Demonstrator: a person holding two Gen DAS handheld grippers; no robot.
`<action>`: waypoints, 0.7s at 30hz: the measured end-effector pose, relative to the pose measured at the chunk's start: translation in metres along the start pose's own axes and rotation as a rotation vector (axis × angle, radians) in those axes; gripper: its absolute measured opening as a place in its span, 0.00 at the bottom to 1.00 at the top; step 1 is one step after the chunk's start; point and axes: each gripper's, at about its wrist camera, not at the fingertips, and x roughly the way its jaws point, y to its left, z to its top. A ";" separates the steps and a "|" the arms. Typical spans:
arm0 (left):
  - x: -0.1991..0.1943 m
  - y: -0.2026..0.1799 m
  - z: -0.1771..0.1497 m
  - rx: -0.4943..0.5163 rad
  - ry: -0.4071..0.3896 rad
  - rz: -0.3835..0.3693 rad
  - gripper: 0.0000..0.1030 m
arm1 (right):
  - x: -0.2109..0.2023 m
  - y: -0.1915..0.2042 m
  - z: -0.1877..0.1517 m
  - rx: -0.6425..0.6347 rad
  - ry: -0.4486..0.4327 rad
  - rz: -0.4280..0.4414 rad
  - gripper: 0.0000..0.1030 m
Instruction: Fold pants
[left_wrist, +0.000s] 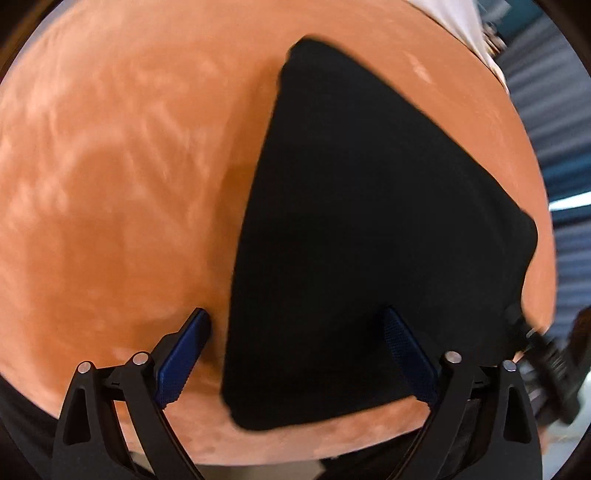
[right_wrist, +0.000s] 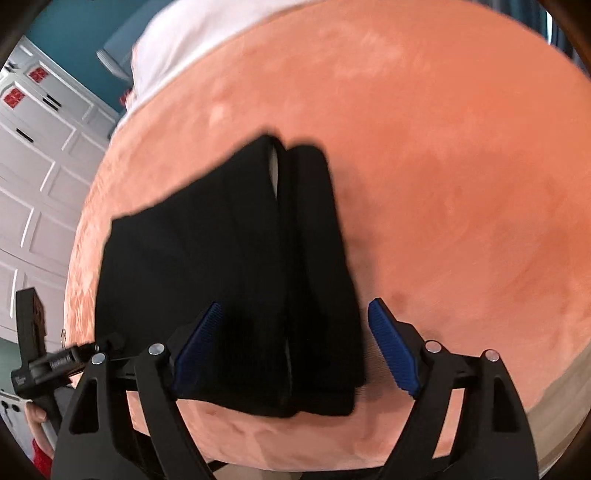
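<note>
The black pants (left_wrist: 369, 240) lie folded into a compact pile on the orange plush bed cover (left_wrist: 110, 184). In the right wrist view the pants (right_wrist: 229, 266) show stacked folded layers with a seam gap running down the middle. My left gripper (left_wrist: 295, 332) is open above the pile's near left edge, one blue pad (left_wrist: 184, 358) over the cover, the other over the cloth. My right gripper (right_wrist: 295, 325) is open, straddling the near end of the pile, holding nothing. The other gripper's body shows at the left edge (right_wrist: 33, 354).
White bedding (right_wrist: 192, 33) lies beyond the orange cover at the far side. A white panelled cabinet (right_wrist: 40, 155) stands left of the bed. Blue-grey slatted surfaces (left_wrist: 561, 155) show at the right. The cover's near edge (right_wrist: 258, 443) is just below the grippers.
</note>
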 end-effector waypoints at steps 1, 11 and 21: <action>0.003 0.003 0.001 -0.020 -0.011 -0.021 0.95 | 0.006 -0.003 -0.002 0.009 0.012 -0.001 0.87; -0.016 -0.005 0.004 0.042 -0.078 -0.106 0.30 | 0.004 0.010 -0.009 0.053 -0.016 0.052 0.45; -0.114 0.023 -0.011 0.185 -0.229 0.101 0.23 | -0.042 0.099 -0.018 -0.089 -0.046 0.249 0.34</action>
